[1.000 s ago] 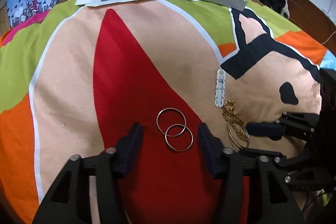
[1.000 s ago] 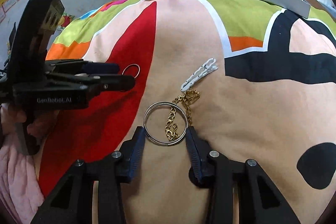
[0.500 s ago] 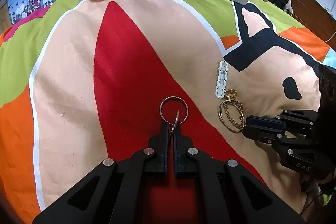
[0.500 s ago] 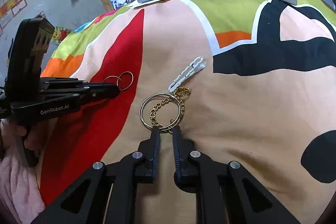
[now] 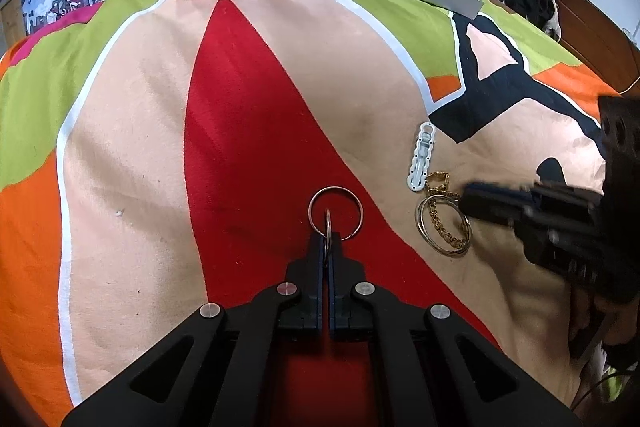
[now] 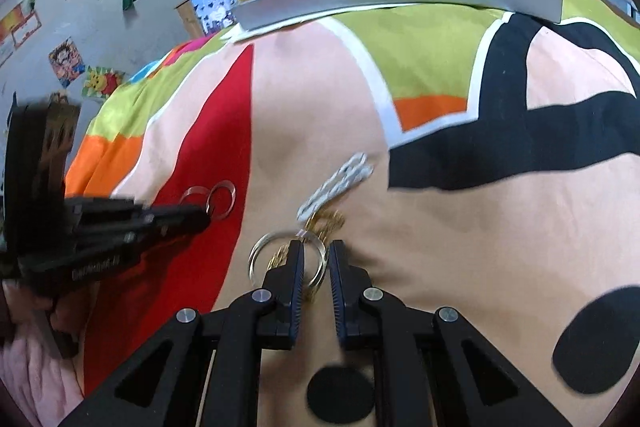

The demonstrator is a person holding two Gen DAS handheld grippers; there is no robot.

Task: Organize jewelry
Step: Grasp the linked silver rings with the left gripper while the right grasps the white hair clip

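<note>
Jaws of your left gripper (image 5: pixel 328 247) are clenched on one of two linked rings (image 5: pixel 335 213) over the blanket's (image 5: pixel 248 147) red patch. Your right gripper (image 6: pixel 316 267) stands slightly parted around the bangle (image 6: pixel 286 259), gold chain (image 5: pixel 442 223) inside, white clip (image 5: pixel 422 163) just beyond.

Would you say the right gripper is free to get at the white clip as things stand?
Probably yes. The right gripper is open, and the white clip lies just ahead on the blanket with nothing over it. Only the bangles and gold chain lie between.
</note>
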